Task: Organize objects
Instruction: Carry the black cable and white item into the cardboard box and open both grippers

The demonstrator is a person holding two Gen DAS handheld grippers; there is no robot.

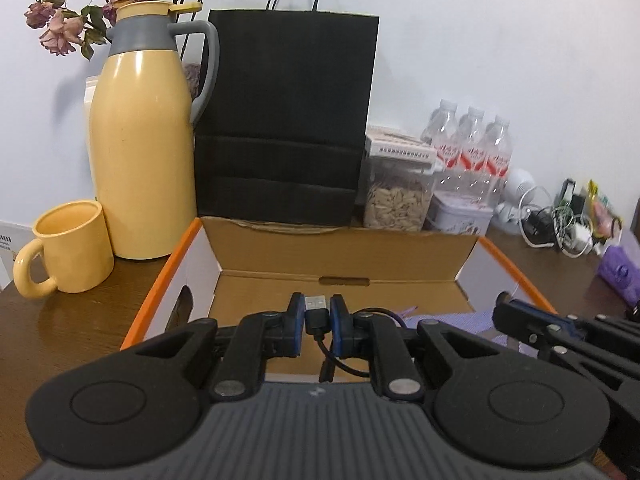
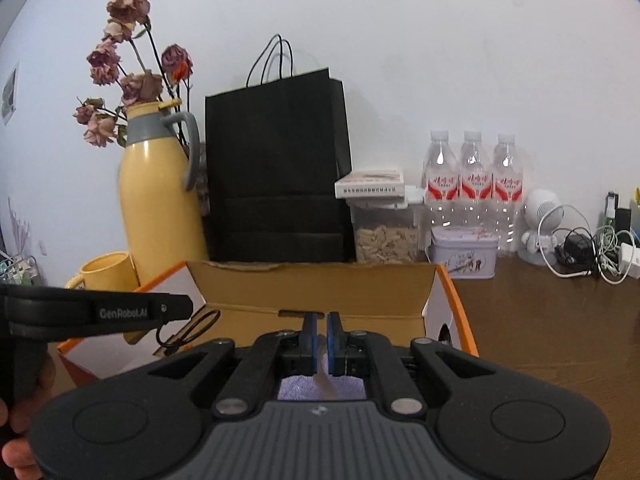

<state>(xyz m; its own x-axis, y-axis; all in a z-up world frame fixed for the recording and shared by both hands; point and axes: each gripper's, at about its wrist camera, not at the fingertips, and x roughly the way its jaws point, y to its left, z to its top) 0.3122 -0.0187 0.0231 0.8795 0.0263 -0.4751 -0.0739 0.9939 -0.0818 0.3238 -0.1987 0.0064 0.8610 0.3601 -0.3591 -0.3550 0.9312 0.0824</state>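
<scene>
An open cardboard box [image 1: 344, 248] with orange-edged white sides stands in front of me on the brown table. My left gripper [image 1: 317, 304] is over the box, shut on the plug of a black USB cable [image 1: 316, 322]; the cord hangs down behind the pads. In the right wrist view the cable's loop [image 2: 196, 326] dangles from that gripper above the box [image 2: 312, 284]. My right gripper [image 2: 320, 326] is shut on the thin edge of a lilac packet [image 2: 296, 390], which hangs below the fingers. The same packet [image 1: 452, 318] shows low over the box's right side.
Behind the box stand a yellow thermos jug [image 1: 140, 152], a yellow mug [image 1: 72, 248], a black paper bag [image 1: 288, 120], a seed jar [image 1: 396, 200], three water bottles [image 2: 472, 184] and a tin [image 2: 464, 254]. Tangled chargers [image 2: 592, 248] lie at the right.
</scene>
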